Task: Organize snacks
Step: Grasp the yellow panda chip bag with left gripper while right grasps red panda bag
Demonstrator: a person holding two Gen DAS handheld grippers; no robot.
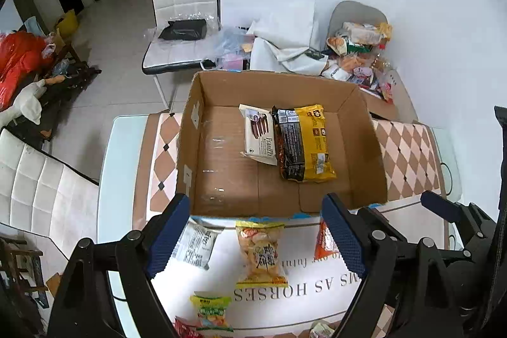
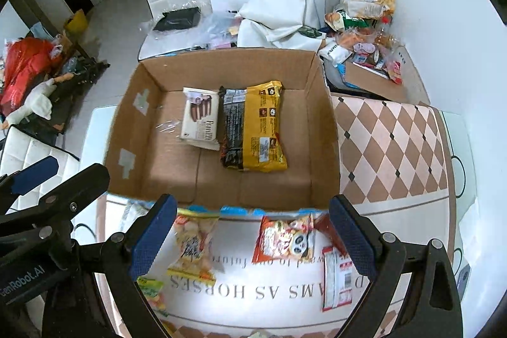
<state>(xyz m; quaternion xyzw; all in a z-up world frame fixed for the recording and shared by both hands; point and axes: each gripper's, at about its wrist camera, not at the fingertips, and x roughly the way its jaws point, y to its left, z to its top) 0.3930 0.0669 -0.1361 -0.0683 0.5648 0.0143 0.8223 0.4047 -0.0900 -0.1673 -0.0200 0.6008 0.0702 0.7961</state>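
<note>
An open cardboard box [image 1: 367, 148] [image 2: 323, 129] stands on the table. In it lie a white wafer pack [image 1: 259, 133] [image 2: 201, 117] and a black-and-yellow pack [image 1: 305, 143] [image 2: 253, 129], side by side. Loose snacks lie in front of the box: a yellow chips bag [image 1: 261, 249] [image 2: 193, 246], a white packet [image 1: 196, 244], an orange bag [image 1: 323, 243] [image 2: 283, 238], a red-and-white packet [image 2: 337, 277] and a green-yellow packet [image 1: 210, 311] [image 2: 152, 290]. My left gripper [image 1: 256, 230] is open and empty above the chips bag. My right gripper [image 2: 253, 236] is open and empty above the orange bag.
The table carries a diamond-patterned cloth [image 2: 389, 144] and a white printed mat [image 2: 253, 300]. White chairs [image 1: 183, 8] stand behind and at the left. A grey chair [image 2: 364, 30] at the back right holds a pile of snacks and a small carton.
</note>
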